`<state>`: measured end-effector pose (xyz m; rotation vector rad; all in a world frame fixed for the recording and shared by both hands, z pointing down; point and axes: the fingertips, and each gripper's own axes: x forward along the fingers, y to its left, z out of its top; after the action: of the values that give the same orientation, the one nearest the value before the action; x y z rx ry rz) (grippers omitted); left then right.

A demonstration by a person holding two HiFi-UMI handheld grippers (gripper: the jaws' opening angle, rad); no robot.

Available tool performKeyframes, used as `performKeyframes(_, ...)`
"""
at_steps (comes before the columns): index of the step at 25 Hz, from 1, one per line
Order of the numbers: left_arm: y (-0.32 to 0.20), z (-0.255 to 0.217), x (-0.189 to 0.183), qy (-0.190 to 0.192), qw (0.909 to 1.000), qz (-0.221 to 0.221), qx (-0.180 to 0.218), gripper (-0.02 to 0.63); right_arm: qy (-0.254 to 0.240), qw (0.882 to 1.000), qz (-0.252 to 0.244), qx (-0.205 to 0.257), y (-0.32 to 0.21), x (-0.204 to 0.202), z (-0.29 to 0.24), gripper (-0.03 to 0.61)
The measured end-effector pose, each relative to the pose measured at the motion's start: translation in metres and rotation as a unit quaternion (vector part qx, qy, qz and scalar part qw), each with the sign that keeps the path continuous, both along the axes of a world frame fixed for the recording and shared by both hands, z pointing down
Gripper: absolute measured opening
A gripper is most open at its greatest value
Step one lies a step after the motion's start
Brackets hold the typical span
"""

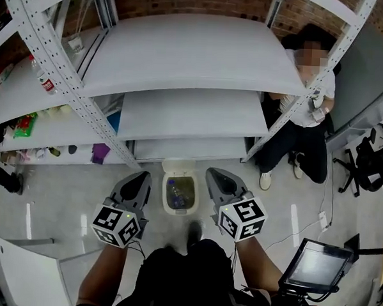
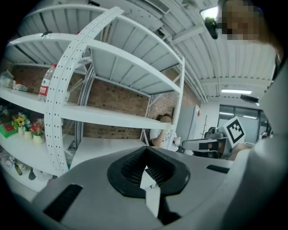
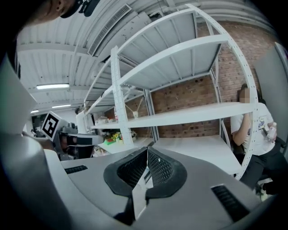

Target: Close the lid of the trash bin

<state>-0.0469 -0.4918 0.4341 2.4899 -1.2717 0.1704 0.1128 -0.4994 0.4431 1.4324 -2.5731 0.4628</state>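
A small white trash bin [image 1: 180, 194] stands on the floor in front of the shelving in the head view. Its lid [image 1: 178, 166] is tipped up at the far side, and rubbish shows inside. My left gripper [image 1: 141, 178] hangs just left of the bin and my right gripper [image 1: 215, 177] just right of it, neither touching it. Both are shut with nothing held. In the left gripper view the left gripper [image 2: 146, 173] points at the shelves, pads together. The right gripper [image 3: 146, 170] in its own view does the same. The bin is out of both gripper views.
A white metal shelving unit [image 1: 183, 59] rises behind the bin, with bottles and small goods [image 1: 26, 124] on its left shelves. A person [image 1: 305, 117] sits on the floor at the right. A monitor [image 1: 317, 264] stands lower right, a chair [image 1: 370, 158] far right, a white panel [image 1: 25, 271] lower left.
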Motion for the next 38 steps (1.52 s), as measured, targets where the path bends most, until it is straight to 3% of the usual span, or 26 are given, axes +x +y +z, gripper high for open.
performKeyframes(5,-0.065,0.044,0.012,-0.019,0.9994,0.000,-0.029,-0.011,0.016,0.999,-0.009,-0.043,-0.063,0.003,0.049,0.008)
performKeyframes(11,-0.125,0.137,0.018,-0.027,0.9939,0.022,-0.104,-0.011,0.028,0.992,0.004,-0.127,-0.110,-0.003,0.138,0.008)
performKeyframes(16,-0.168,0.245,0.019,-0.047,0.9825,0.052,-0.172,-0.011,0.042,0.983,0.018,-0.181,-0.151,-0.015,0.230,0.008)
performKeyframes(22,-0.189,0.348,0.017,-0.093,0.9600,0.097,-0.246,-0.011,0.058,0.970,0.031,-0.234,-0.176,-0.033,0.327,0.008)
performKeyframes(29,-0.202,0.400,0.026,-0.096,0.9441,0.124,-0.290,-0.011,0.061,0.957,0.053,-0.279,-0.185,-0.036,0.384,0.008)
performKeyframes(32,-0.190,0.412,0.034,-0.104,0.9375,0.150,-0.296,-0.011,0.058,0.952,0.065,-0.295,-0.180,-0.032,0.396,0.008)
performKeyframes(38,-0.160,0.415,0.033,-0.094,0.9309,0.162,-0.314,-0.011,0.061,0.946,0.054,-0.314,-0.150,-0.032,0.400,0.008)
